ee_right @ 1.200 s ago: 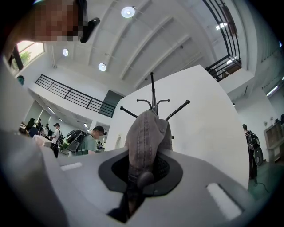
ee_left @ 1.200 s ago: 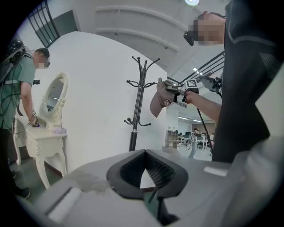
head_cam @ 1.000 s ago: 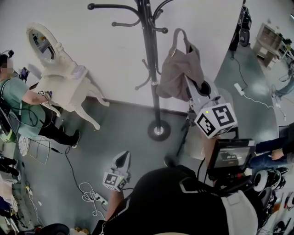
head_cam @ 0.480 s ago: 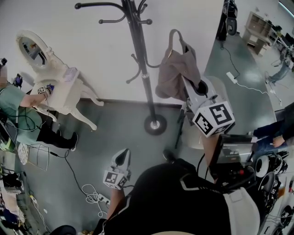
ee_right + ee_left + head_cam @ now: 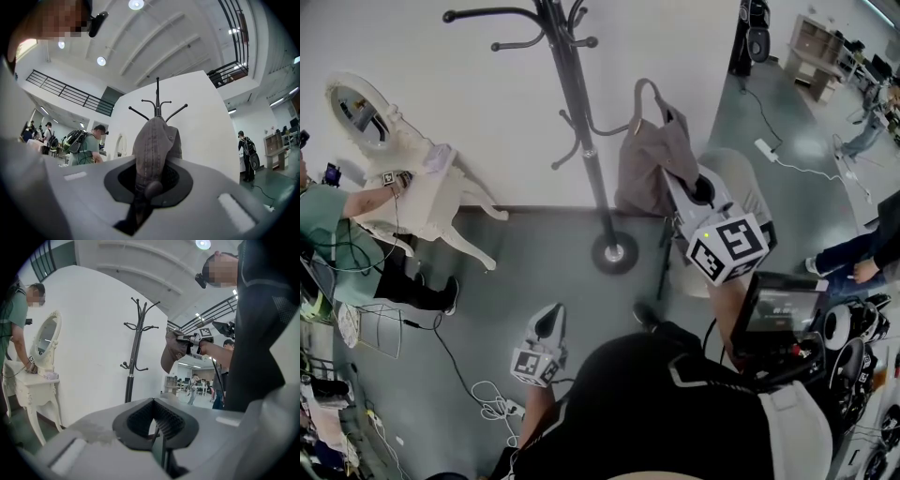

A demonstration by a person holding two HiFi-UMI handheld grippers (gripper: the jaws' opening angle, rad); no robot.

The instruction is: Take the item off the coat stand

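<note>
Hold your left gripper (image 5: 548, 323), jaws together on nothing, low and left of the coat stand (image 5: 579, 122), and draw the grey cap (image 5: 652, 164), which hangs just right of the stand and looks clear of its hooks, steadily away with your right gripper (image 5: 677, 183) clamped tight on the crown.
</note>
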